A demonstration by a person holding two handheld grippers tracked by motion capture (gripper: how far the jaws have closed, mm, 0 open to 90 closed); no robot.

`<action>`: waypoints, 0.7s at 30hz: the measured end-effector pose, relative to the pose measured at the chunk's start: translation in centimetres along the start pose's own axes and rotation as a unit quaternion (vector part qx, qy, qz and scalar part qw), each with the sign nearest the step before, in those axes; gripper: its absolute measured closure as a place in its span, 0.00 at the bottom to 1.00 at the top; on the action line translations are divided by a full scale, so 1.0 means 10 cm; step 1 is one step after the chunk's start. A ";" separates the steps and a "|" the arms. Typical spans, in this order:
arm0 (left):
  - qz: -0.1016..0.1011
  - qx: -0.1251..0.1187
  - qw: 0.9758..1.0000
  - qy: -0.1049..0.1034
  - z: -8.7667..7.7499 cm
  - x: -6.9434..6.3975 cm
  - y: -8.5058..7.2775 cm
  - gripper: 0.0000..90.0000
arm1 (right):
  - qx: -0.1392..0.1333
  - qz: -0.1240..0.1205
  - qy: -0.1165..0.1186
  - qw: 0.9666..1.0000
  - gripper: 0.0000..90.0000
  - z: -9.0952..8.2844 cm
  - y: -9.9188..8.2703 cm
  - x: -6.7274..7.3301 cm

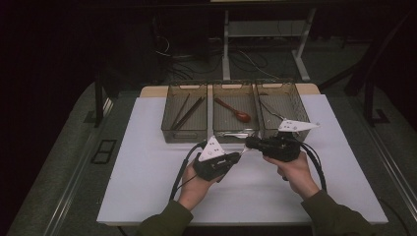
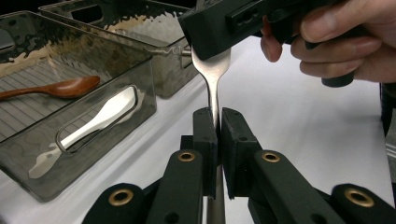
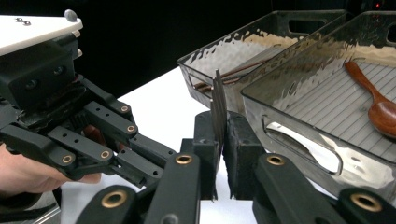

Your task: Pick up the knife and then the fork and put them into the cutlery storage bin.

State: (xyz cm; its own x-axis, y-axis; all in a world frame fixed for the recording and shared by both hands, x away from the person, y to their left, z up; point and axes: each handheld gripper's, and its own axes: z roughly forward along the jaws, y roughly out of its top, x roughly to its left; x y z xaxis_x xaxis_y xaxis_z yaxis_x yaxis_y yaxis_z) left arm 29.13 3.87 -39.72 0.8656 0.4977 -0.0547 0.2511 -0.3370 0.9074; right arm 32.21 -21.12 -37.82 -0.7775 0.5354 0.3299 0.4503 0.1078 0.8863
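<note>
A metal fork (image 2: 214, 88) hangs in the air between the two grippers, just in front of the middle tray (image 1: 235, 129) of three dark mesh trays. The left gripper (image 2: 215, 140) is clamped on the fork's handle, its jaws pressed nearly together around the thin shaft. The right gripper (image 3: 220, 140) is closed on the tine end, which stands up edge-on between its jaws in the right gripper view. So both grippers grip one fork at once, handle and head, in what looks like a hand-over.

The risk, as I judge it, is in the release: if one gripper lets go while the other's pinch is slight or off-centre, the smooth, narrow metal may swivel or slip and drop onto the white table (image 1: 147, 167). Pulling apart with both clamped could also twist the fork askew.

Inside the middle tray lies a brown wooden spoon (image 1: 235, 110); a pale flat utensil (image 2: 93, 126) shows at that tray's front wall. The tray to the left holds dark chopsticks (image 1: 187, 112).
</note>
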 end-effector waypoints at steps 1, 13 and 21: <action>-0.002 0.000 1.000 -0.001 0.00 0.00 0.00 0.93 | -0.002 -0.001 0.000 1.000 0.95 0.00 0.00 0.00; 0.005 0.016 1.000 -0.017 0.00 0.04 -0.09 0.67 | -0.007 -0.012 -0.011 1.000 0.96 -0.02 0.04 -0.03; 0.005 0.019 1.000 -0.023 -0.25 0.13 -0.25 0.49 | -0.012 -0.019 -0.040 0.999 0.95 -0.15 0.07 -0.13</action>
State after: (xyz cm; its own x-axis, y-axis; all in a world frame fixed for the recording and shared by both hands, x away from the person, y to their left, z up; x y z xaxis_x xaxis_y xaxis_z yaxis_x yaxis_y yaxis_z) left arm 28.56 7.38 -41.07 0.8872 0.4566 -0.0662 0.2578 -0.3716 0.8919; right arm 32.89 -23.04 -37.13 -0.7562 0.5964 0.2691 0.4094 0.1105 0.9056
